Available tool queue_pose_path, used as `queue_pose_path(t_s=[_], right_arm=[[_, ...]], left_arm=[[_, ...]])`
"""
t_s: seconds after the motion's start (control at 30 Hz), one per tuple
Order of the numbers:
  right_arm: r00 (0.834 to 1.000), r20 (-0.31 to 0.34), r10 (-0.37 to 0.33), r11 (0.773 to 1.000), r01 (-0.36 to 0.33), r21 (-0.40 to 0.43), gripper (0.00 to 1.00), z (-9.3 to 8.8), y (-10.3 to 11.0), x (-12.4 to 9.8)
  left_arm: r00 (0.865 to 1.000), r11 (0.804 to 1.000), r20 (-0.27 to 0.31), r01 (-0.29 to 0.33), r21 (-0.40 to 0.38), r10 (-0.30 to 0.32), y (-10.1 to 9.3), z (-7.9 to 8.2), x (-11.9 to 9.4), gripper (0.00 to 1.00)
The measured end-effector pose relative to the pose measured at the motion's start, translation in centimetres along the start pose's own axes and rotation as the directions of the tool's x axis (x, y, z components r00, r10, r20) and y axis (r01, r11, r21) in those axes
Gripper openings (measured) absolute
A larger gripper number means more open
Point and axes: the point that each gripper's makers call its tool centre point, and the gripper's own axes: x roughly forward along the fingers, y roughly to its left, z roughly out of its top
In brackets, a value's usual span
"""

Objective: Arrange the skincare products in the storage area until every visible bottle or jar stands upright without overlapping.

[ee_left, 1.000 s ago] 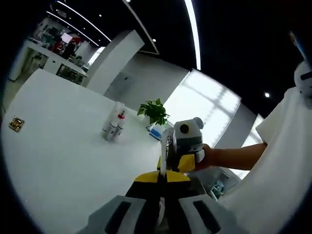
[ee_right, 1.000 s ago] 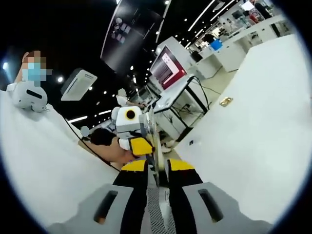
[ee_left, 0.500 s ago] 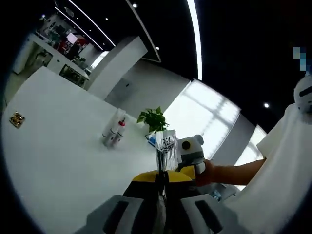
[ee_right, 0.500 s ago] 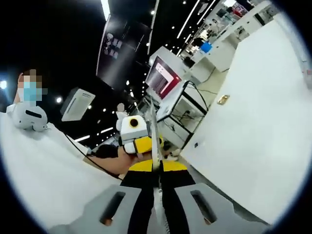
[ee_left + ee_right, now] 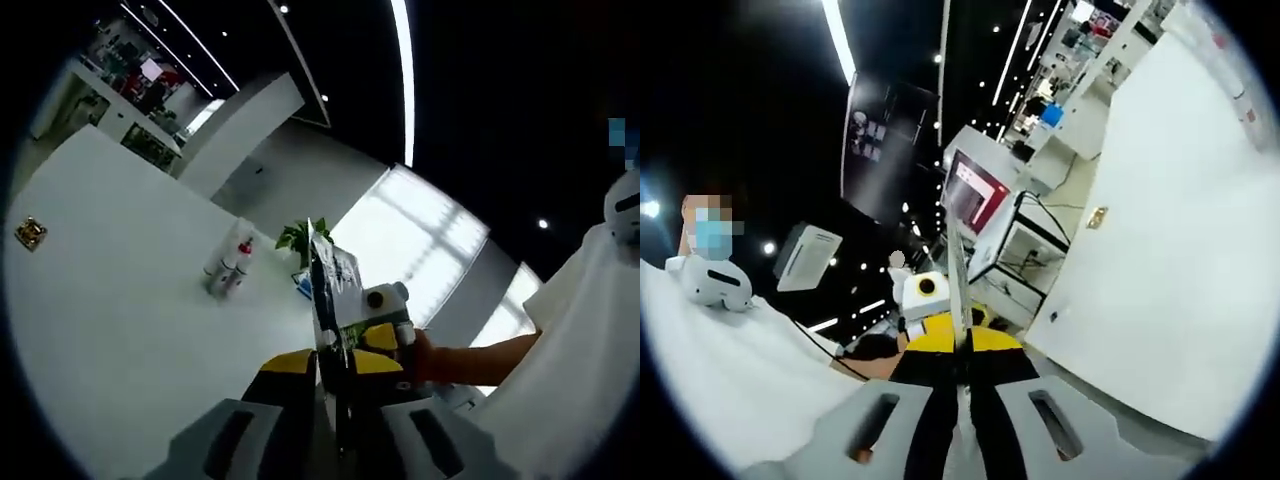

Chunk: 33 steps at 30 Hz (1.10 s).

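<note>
Your left gripper [image 5: 335, 385] is pinching a thin flat packet [image 5: 330, 290] edge-on, held up above the white bench [image 5: 120, 300]. Your right gripper [image 5: 962, 375] is clamped on the same packet [image 5: 957, 270], seen as a thin sliver. Two bottles [image 5: 225, 268] stand upright together far across the bench, beside a potted plant [image 5: 300, 238].

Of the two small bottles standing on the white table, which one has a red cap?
The red-capped bottle is the one on the right of the pair in the left gripper view; its neighbour, the paler bottle, shows no red.
</note>
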Motion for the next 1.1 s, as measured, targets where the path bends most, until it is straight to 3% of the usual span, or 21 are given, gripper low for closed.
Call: queue_pose_path(t_s=[0.2, 0.27, 0.37, 0.57, 0.83, 1.0, 1.1], right_arm=[[1.0, 0.01, 0.02, 0.999, -0.021, 0.046, 0.01, -0.3, -0.2, -0.1], [1.0, 0.006, 0.028, 0.999, -0.028, 0.045, 0.01, -0.3, -0.1, -0.1], [0.999, 0.01, 0.042, 0.998, -0.043, 0.046, 0.02, -0.3, -0.1, -0.1], [0.999, 0.015, 0.029, 1.0, -0.029, -0.011, 0.04, -0.2, -0.2, -0.1], [0.996, 0.094, -0.001, 1.0, 0.002, -0.012, 0.07, 1.3, -0.9, -0.8], [0.996, 0.093, 0.003, 1.0, -0.004, 0.003, 0.01, 1.3, -0.8, -0.9], [0.996, 0.093, -0.004, 1.0, 0.006, -0.028, 0.0, 1.4, -0.9, -0.9]], left_arm=[[0.998, 0.997, 0.006, 0.062, -0.053, -0.062, -0.6, 0.2, -0.4, 0.02], [0.998, 0.998, 0.005, 0.057, -0.033, -0.057, -0.7, 0.2, -0.3, 0.02], [0.997, 0.993, 0.004, 0.079, -0.083, -0.079, -1.0, 0.3, -0.4, 0.01], [0.996, 0.99, 0.001, 0.091, -0.105, -0.092, -1.2, 0.2, -0.3, 0.01], [0.992, 0.987, -0.057, 0.102, -0.122, -0.11, -1.5, -0.9, 0.1, 0.01], [0.993, 0.989, -0.068, 0.087, -0.12, -0.096, -1.1, -1.2, 0.2, 0.01], [0.997, 0.997, -0.07, 0.034, -0.07, -0.039, -0.3, -1.3, 0.4, 0.04]])
